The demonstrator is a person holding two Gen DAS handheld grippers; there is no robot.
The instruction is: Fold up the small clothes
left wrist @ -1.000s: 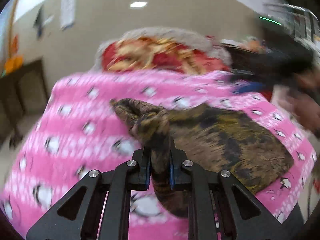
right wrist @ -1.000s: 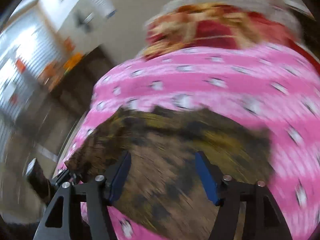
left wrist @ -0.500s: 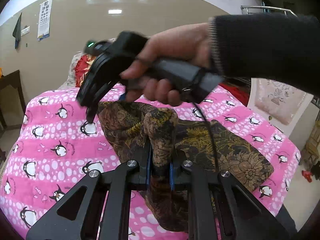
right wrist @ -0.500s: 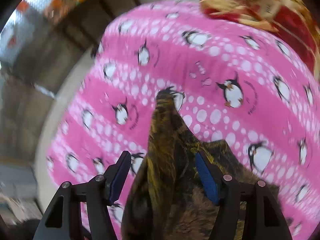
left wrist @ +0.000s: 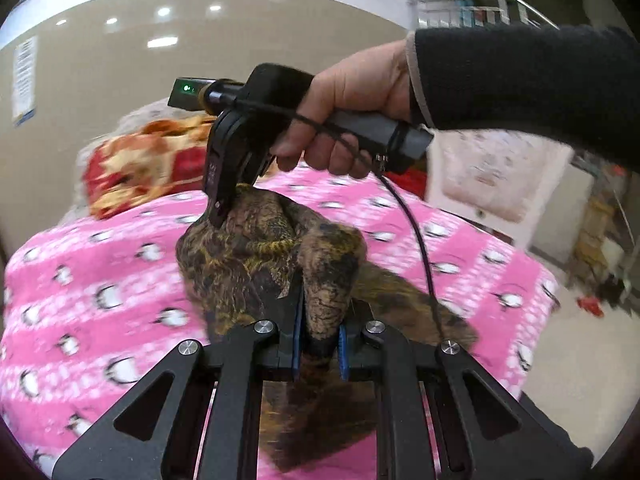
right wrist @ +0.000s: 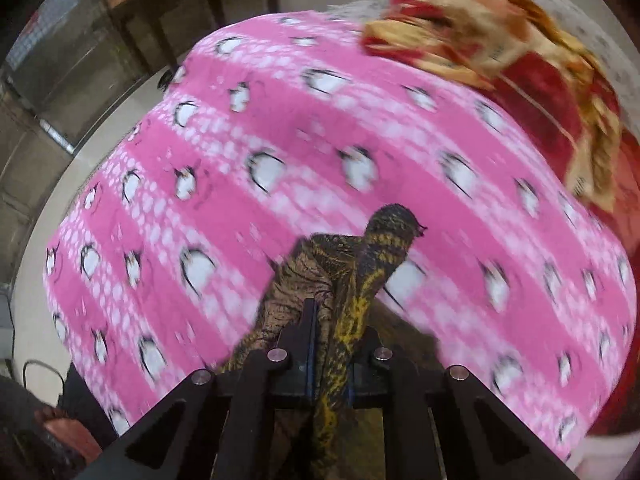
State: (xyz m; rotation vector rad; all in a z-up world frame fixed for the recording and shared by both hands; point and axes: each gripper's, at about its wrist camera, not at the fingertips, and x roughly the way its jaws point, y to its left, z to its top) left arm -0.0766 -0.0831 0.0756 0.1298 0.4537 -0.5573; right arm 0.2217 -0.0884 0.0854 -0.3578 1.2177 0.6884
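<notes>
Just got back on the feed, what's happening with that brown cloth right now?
A person is working a brown patterned garment over the pink penguin bedspread with two handheld tongs. The left tongs are shut on a bunched fold near the camera. The right tongs are shut on another edge of the same garment, seen from the left view pinching its far side. The cloth is gathered and lifted between them, not yet laid into a neat fold.

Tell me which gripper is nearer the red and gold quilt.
Right. The right gripper pinches the brown garment just before the quilt; the left gripper grips it farther back.
</notes>
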